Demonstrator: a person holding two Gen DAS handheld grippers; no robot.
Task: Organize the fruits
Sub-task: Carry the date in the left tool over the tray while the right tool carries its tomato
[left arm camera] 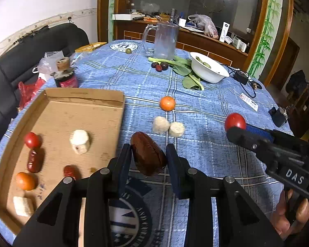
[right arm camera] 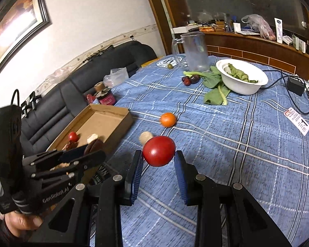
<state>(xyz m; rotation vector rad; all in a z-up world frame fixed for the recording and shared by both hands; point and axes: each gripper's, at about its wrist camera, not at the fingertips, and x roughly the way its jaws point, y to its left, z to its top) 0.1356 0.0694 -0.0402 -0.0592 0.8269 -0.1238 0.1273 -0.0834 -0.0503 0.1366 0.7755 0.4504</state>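
Two grippers over blue plaid tablecloth [left arm camera: 195, 107], each loaded. Left gripper [left arm camera: 148, 158] clamped on a dark brown date [left arm camera: 148, 154], held above the cloth just right of the cardboard tray [left arm camera: 16, 127]. Right gripper [right arm camera: 159, 160] clamped on a red tomato [right arm camera: 159, 150], raised off the table at right, well apart from the tray.

Inside the tray: small tomato [left arm camera: 32, 140], red date [left arm camera: 34, 160], another red date [left arm camera: 71, 171], small orange [left arm camera: 25, 181], white chunk [left arm camera: 80, 141], second white piece [left arm camera: 22, 205] at the near corner.

On the cloth, beyond the left gripper: orange [left arm camera: 167, 103], two pale fuzzy lumps [left arm camera: 168, 126] touching, nearer than the orange. Farther off: dark fruits [left arm camera: 160, 65] beside leafy greens [left arm camera: 187, 72], white bowl [left arm camera: 208, 71] at far right, clear mug [left arm camera: 164, 41] behind, green olive [left arm camera: 128, 51] near the far edge.
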